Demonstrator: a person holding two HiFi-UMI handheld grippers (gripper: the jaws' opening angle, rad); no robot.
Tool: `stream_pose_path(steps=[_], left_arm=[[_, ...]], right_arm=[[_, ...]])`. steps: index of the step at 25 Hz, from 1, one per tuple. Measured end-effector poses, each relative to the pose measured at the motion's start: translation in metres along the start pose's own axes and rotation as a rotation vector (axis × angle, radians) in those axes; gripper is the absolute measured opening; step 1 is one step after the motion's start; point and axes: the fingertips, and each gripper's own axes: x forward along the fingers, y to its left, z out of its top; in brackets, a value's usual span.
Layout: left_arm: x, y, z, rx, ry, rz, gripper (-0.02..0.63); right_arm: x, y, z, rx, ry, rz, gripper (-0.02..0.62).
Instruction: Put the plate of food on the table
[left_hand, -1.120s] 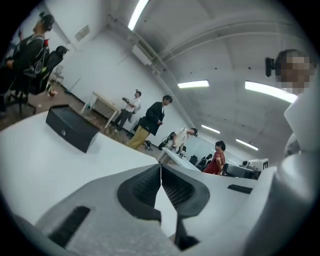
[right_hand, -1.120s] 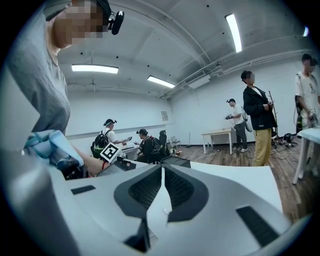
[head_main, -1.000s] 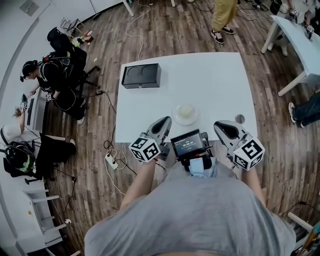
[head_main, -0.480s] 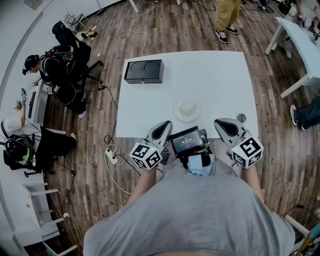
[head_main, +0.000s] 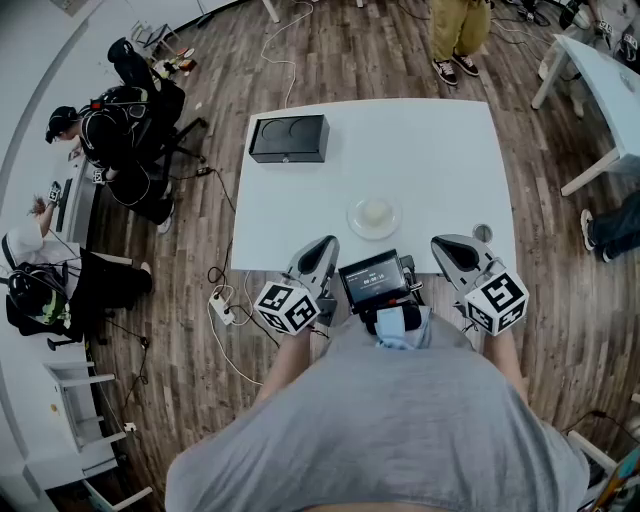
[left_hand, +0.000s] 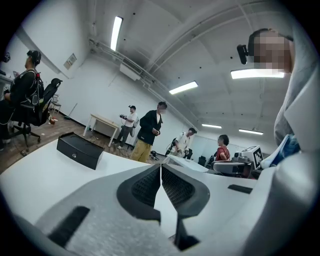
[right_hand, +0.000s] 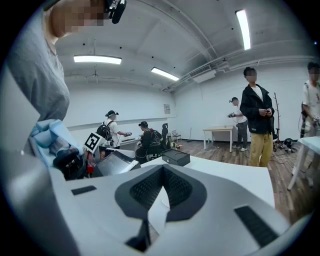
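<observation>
The plate (head_main: 373, 216) is already set on the desk (head_main: 420, 160), the left claw (head_main: 327, 243) and right claw (head_main: 442, 243) are held shut and empty, and nothing seems left.

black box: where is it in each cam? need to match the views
Head view: flat black rectangular box upper left of centre, at the white table's far-left corner.
Left gripper view: box left of centre, on the tabletop.
Right gripper view: box small, just right of centre.
Shared landmark: person in mustard trousers, standing beyond the table.
</observation>
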Motion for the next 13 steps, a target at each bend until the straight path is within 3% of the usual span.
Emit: stream_pose_path(steps=[13], left_arm=[[0.0021,0.0017,-0.0021,-0.022,0.010,-0.024,0.021]], right_arm=[[-0.0013,-0.0030,-0.0024,0.001,0.007,-0.014,0.029]])
